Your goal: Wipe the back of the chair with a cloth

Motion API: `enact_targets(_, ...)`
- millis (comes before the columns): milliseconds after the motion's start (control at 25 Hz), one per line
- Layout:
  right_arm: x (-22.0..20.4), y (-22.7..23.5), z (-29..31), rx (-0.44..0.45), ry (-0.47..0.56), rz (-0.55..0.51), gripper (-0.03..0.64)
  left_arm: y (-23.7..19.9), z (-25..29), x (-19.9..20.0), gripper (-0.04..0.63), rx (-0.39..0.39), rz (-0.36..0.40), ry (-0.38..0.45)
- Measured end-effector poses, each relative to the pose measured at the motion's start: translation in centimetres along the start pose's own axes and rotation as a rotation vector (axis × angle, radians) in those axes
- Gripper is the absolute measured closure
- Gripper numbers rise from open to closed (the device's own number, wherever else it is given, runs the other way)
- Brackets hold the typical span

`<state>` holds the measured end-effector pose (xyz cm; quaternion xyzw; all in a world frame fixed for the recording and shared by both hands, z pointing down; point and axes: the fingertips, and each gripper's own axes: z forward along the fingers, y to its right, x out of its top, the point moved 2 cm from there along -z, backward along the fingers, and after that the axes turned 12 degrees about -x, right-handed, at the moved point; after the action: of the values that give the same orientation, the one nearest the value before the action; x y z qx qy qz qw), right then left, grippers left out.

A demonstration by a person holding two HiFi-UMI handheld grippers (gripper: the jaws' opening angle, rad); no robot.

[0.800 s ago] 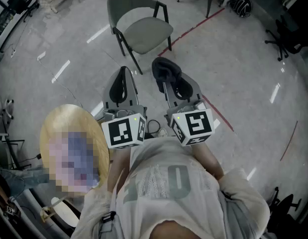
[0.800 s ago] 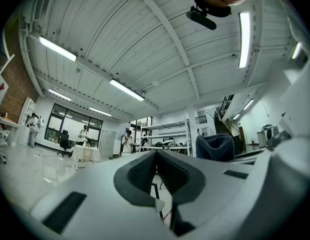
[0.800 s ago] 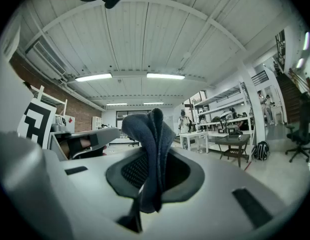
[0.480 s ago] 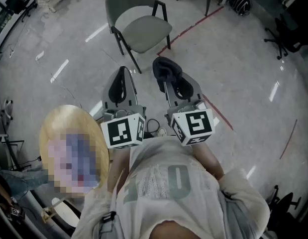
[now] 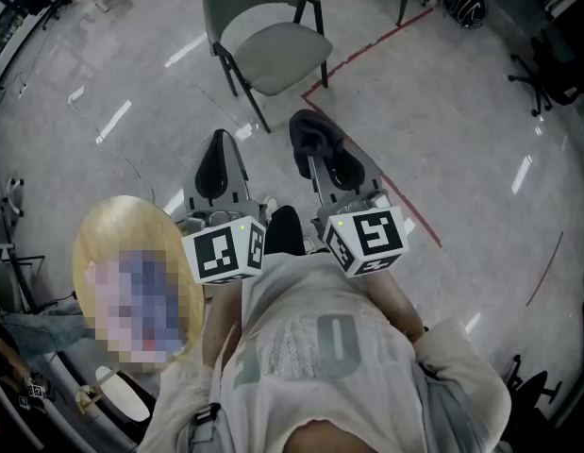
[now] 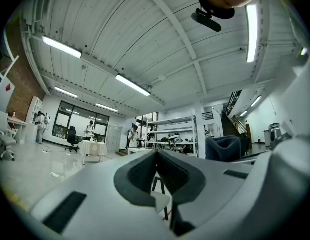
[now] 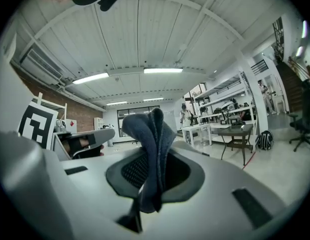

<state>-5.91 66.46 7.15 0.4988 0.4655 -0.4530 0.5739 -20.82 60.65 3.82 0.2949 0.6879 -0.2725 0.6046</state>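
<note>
Blue cloth (image 7: 150, 129) between right tongs (image 7: 156, 159)

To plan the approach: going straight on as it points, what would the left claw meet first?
Probably the chair, straight ahead of the left claw; depth is unclear.

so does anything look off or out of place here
Nothing stands out. The chair stands upright, the dark cloth is clamped in the right gripper, and the left gripper is shut and empty.
</note>
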Motion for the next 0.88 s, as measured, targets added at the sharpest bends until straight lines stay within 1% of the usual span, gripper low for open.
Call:
enact_targets(120,-0.6,0.7,1.4,0.003,-0.011,0.016,0.558,-1.1,1.1,-0.9,0.580,0.014,-0.010,-0.007)
enact_targets(240,-1.4,2.1,3.4,-0.010,-0.012,0.034,0.558,-1.9,3.0,-2.0,0.580,0.014,0.001,-0.004)
enact_targets(360,-2.7,3.5,6.1,-0.023,-0.026,0.063,0.558,-2.6,5.2,-3.3,0.580,0.006,0.004,-0.001)
enact_targets(480,-3.3,4.1,9.6,-0.019,-0.027,0.070,0.558,-4.4,8.3,-4.5,0.580,0.001,0.010,-0.003)
enact_targets(640,-2.4,5.1,16.6,-0.024,-0.033,0.071,0.558,-7.7,14.7,-4.8,0.580,-0.020,0.002,-0.006)
enact_targets(880,2.1,6.3,29.9,-0.022,-0.011,0.064,0.558,-14.7,27.2,-2.6,0.580,-0.023,0.015,0.024)
